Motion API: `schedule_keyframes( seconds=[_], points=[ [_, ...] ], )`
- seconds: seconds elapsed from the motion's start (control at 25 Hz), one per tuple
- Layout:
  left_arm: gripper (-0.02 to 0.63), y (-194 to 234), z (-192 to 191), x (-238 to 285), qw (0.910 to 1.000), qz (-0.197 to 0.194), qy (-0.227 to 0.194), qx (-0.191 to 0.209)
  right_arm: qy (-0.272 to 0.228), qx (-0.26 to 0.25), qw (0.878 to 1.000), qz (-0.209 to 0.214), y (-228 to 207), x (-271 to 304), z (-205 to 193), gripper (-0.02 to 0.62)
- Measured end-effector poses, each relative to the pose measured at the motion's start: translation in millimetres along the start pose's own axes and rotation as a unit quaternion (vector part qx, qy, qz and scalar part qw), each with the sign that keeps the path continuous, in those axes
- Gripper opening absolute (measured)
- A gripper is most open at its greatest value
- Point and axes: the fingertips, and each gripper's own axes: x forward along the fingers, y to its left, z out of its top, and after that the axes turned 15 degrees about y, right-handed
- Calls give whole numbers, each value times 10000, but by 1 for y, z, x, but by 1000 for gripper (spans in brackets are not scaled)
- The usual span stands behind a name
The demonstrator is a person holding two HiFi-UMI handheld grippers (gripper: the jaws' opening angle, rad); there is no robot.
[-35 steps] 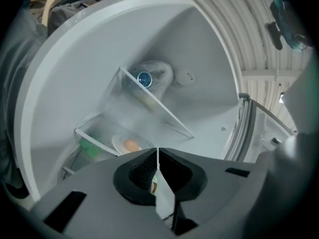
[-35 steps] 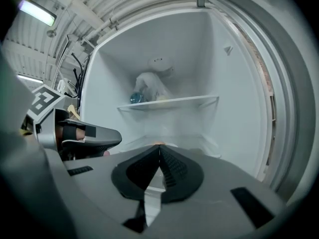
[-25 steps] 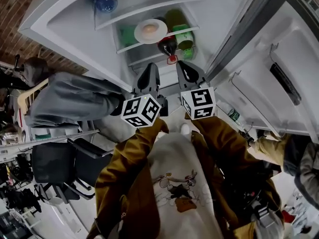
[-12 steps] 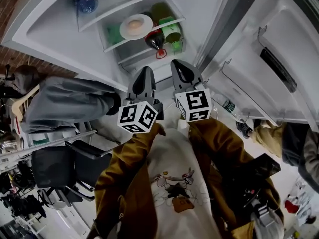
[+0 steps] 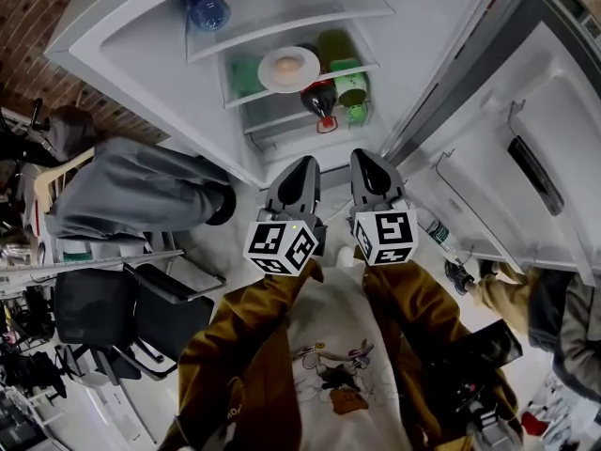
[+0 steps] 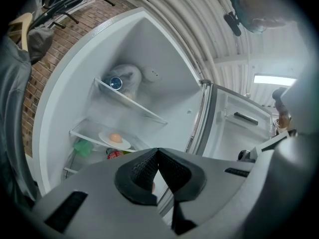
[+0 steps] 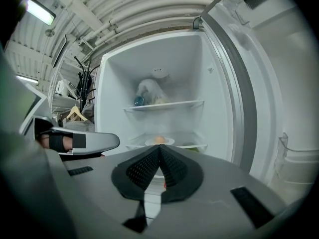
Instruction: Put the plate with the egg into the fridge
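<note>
A white plate (image 5: 301, 69) with a brown egg (image 5: 287, 63) on it rests on the glass middle shelf of the open fridge (image 5: 141, 73). The same plate (image 6: 123, 143) and egg (image 6: 115, 138) show in the left gripper view, and the plate (image 7: 168, 141) with its egg (image 7: 159, 140) shows in the right gripper view. My left gripper (image 5: 304, 165) and right gripper (image 5: 366, 160) hang side by side outside the fridge, below the shelf. Both are shut with nothing between their jaws. Neither touches the plate.
A cola bottle (image 5: 317, 98) and green containers (image 5: 352, 85) sit under the plate's shelf. A blue-capped water bottle (image 5: 208, 9) lies on the top shelf. The open fridge door (image 5: 526, 158) stands at the right. A grey garment (image 5: 131, 195) and a black chair (image 5: 122, 308) are at the left.
Both grippers stay shut and have drawn back from the fridge, staying close together. The head view has swung about. The plate has stayed on the shelf.
</note>
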Motion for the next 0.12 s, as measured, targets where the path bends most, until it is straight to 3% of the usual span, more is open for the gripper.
schedule_keyframes(
  seconds=[0.12],
  points=[
    [9, -2, -12, -7, 9999, -58, 126, -60, 67, 34, 10000, -24, 4, -9, -6, 5]
  ],
)
